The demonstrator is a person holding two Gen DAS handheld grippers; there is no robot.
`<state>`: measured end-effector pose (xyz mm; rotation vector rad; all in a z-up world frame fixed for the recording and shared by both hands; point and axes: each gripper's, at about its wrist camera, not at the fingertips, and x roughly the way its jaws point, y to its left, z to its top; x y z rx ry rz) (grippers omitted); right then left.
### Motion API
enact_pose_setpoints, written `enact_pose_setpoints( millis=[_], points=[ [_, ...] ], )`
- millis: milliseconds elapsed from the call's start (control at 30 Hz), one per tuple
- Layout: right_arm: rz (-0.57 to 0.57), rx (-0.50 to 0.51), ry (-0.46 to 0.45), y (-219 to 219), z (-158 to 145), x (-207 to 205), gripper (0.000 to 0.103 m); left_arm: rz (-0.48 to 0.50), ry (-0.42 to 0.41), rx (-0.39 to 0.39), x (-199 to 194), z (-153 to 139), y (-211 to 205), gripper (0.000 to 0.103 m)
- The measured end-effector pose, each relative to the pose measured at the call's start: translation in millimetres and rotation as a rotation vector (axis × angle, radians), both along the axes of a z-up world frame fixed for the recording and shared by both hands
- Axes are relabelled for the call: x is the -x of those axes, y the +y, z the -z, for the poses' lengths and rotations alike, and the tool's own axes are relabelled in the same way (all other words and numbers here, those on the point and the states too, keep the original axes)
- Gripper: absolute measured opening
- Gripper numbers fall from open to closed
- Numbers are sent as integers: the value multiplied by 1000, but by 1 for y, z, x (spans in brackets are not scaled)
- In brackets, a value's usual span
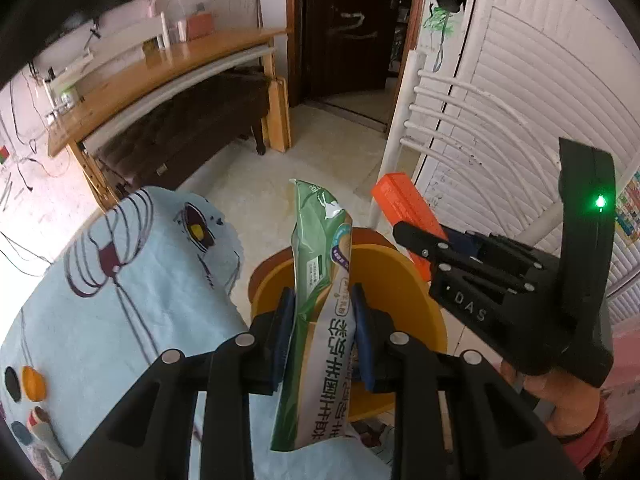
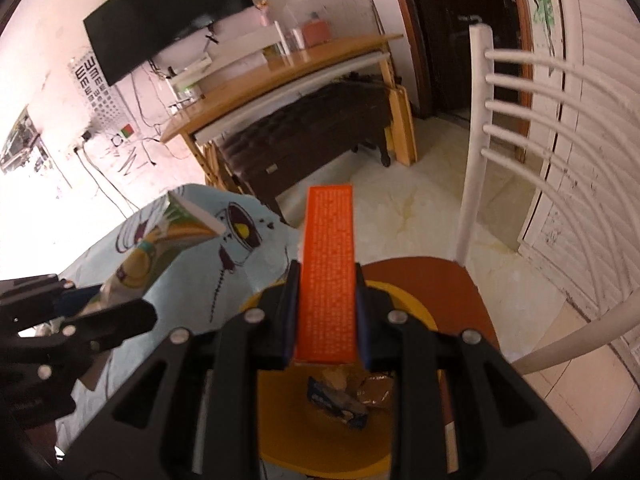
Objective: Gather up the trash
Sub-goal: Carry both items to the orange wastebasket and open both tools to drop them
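Clamping one green-and-white snack bag (image 1: pixel 320 304), printed with Chinese characters not legible here: left gripper (image 1: pixel 322 328), fingers pressed on both faces, above one yellow bin (image 1: pixel 404 292). Clamping one orange box (image 2: pixel 328 276), covered in fine white print too small to read: right gripper (image 2: pixel 326 320), also over the bin; "DAS" lettered on its body. Lying in the bin: several wrappers (image 2: pixel 344 396). Standing beside: one blue patterned cloth (image 1: pixel 120 280). Farther off: one wooden bench (image 1: pixel 160 76), one white chair (image 2: pixel 504 128).

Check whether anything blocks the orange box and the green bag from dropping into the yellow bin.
Nothing visible does. The orange box in the right gripper and the green bag in the left gripper hang over the open yellow bin.
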<state>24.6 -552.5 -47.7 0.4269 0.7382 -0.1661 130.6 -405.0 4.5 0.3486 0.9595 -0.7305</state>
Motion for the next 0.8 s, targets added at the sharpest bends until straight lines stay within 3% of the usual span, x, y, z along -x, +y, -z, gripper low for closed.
enact_pose_setpoints(
  millis=[100,167,200,267,367,567,800],
  points=[
    [-2,-18,21,-3,9,-5,26,1,37,15,-6,6,-7,26],
    [5,-23,31,-5,14,-7,50,-11,56,20,-10,9,-11,30],
    [4,-26,29,-6,14,-7,54,-16,57,22,-11,10,-12,32],
    [8,-28,31,-7,14,-8,55,-18,63,27,-11,10,-12,46],
    [16,-27,26,-9,13,-7,55,-19,67,40,-11,9,-10,53],
    [17,-16,12,-6,8,-6,55,-34,51,48,-5,1,2,55],
    [-28,7,-83,17,-21,1,55,-62,26,85,2,-17,36,61]
  ],
)
